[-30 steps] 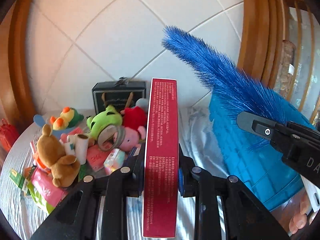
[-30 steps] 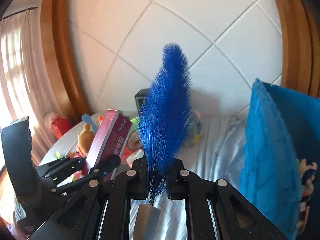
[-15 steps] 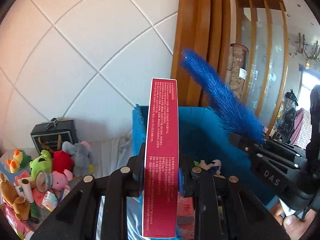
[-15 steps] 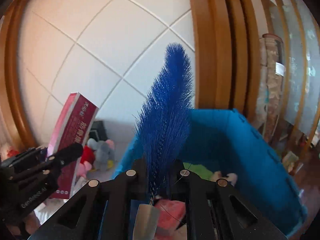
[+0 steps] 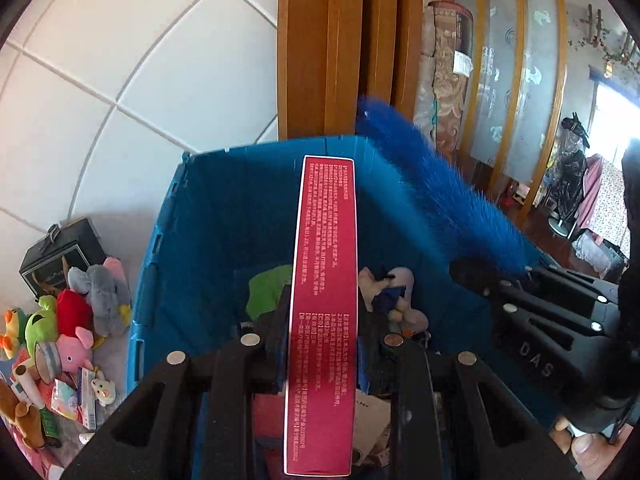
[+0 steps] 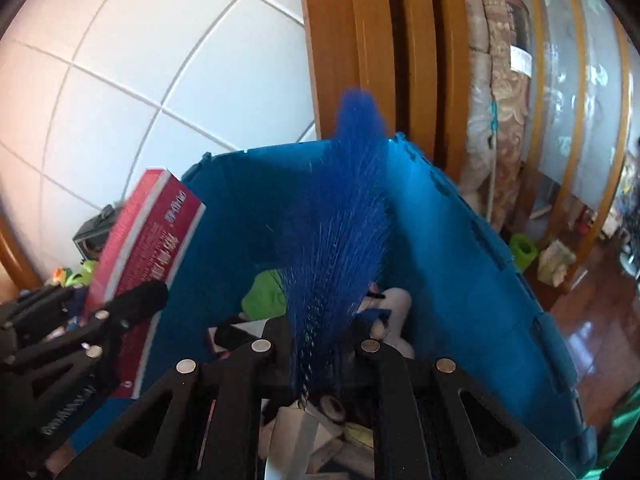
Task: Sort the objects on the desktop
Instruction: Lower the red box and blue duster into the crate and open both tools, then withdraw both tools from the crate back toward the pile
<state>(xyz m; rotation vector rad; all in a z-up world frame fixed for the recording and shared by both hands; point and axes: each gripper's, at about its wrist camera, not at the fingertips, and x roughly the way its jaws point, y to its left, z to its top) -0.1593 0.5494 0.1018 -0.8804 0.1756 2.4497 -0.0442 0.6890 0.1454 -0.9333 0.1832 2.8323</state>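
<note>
The left gripper [image 5: 324, 344] is closed on a red box [image 5: 324, 300]. The box stands on its narrow edge between the two fingers and sticks forward from them, with small white print along its upper face. It hangs over the open blue bin [image 5: 224, 208], above the things already inside.

The right gripper [image 6: 316, 350] is closed on a blue feather [image 6: 340, 216]. The jaws pinch it low, near the quill, and the plume rises up and fans out in front of the bin's far wall. Under the jaws a pale flat piece continues from the quill; what it is cannot be told. This gripper also is over the bin, to the right of the left one. In the right wrist view the box and the left gripper show at the left edge; in the left wrist view the feather and the right gripper show at the right edge, with some fingertips of a hand [image 5: 580, 446] below.

Inside the bin lie a green soft thing [image 5: 266, 292], a white plush toy [image 5: 392, 292] with a dark blue part, and some papers and boxes near the bottom.

Left of the bin, on a pale cloth, there is a heap of plush toys [image 5: 80, 320]: grey, red, green, pink and brown ones. A black box [image 5: 60, 256] stands behind them, against the white tiled wall [image 5: 120, 60]. A brown wooden frame [image 5: 320, 48] stands behind the bin.
</note>
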